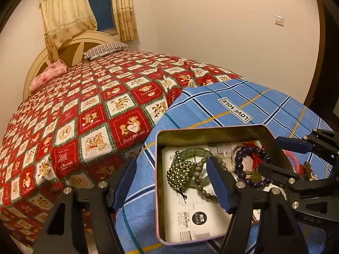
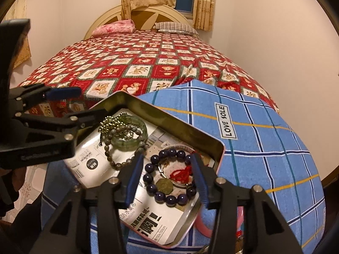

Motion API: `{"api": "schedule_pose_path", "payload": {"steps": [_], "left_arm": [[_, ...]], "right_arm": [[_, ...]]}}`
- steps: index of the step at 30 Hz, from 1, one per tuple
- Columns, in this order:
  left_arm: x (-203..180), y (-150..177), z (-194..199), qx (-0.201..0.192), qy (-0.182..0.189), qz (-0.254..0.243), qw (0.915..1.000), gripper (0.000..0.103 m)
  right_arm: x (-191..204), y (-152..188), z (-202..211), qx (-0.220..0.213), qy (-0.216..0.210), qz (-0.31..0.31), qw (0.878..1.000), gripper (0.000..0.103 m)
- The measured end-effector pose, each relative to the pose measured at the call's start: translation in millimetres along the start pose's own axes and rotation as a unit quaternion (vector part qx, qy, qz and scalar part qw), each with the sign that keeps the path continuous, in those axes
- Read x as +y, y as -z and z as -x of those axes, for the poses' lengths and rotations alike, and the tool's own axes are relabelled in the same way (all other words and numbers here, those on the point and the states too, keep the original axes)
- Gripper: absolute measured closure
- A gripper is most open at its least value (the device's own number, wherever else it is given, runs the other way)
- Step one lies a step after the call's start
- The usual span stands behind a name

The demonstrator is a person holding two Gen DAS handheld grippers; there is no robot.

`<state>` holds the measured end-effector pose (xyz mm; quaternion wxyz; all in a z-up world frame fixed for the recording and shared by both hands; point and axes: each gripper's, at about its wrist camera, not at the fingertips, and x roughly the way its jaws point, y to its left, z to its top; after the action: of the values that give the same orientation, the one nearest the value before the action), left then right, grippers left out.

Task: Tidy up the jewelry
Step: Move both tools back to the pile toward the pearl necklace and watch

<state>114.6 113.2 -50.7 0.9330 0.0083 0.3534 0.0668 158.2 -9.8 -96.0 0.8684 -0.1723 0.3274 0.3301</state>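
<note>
An open metal tin [image 1: 209, 130] [image 2: 169, 117] lined with printed paper lies on a blue plaid cloth. It holds a gold bead chain [image 1: 180, 170] [image 2: 109, 121], a green jade bracelet [image 1: 196, 152] [image 2: 138, 136], a grey bead bracelet [image 1: 201, 185] [image 2: 118, 163] and a dark purple bead bracelet [image 1: 250, 167] [image 2: 169, 175] with a red tassel and a coin. My left gripper [image 1: 171, 182] is open, straddling the tin's left wall. My right gripper [image 2: 168, 178] [image 1: 281, 154] is open with its fingers either side of the purple bracelet.
The blue plaid cloth [image 1: 233, 105] [image 2: 264, 144] covers a rounded surface at the foot of a bed with a red bear-print cover [image 1: 84, 116] [image 2: 137, 63]. A pink ring [image 1: 295, 160] [image 2: 203, 226] and a small trinket [image 1: 307, 169] lie right of the tin.
</note>
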Motion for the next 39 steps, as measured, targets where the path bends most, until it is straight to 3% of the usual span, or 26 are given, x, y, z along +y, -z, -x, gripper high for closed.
{"api": "schedule_pose_path", "payload": {"steps": [11, 17, 24, 28, 33, 39], "left_arm": [[2.9, 9.0, -4.2, 0.017, -0.014, 0.01, 0.9997, 0.034], [-3.6, 22.4, 15.9, 0.011, -0.019, 0.023, 0.9995, 0.034], [-41.3, 46.3, 41.2, 0.005, 0.005, 0.002, 1.0, 0.034], [-66.3, 55.9, 48.7, 0.008, 0.022, -0.007, 0.9997, 0.034], [-94.1, 62.3, 52.8, 0.013, 0.041, -0.035, 0.9985, 0.034], [-116.9, 65.4, 52.7, 0.018, 0.055, -0.061, 0.9964, 0.034]], "right_arm": [[1.6, 4.4, 5.4, -0.005, 0.001, -0.007, 1.0, 0.045], [-2.1, 14.6, 23.6, -0.014, 0.01, -0.013, 1.0, 0.045], [-44.7, 59.0, 70.8, -0.018, 0.059, -0.061, 0.996, 0.04], [-80.6, 102.6, 82.6, 0.015, 0.088, -0.124, 0.988, 0.04], [-91.2, 135.8, 88.1, 0.038, 0.09, -0.152, 0.983, 0.04], [-83.0, 140.1, 80.6, 0.045, 0.073, -0.144, 0.986, 0.04]]}}
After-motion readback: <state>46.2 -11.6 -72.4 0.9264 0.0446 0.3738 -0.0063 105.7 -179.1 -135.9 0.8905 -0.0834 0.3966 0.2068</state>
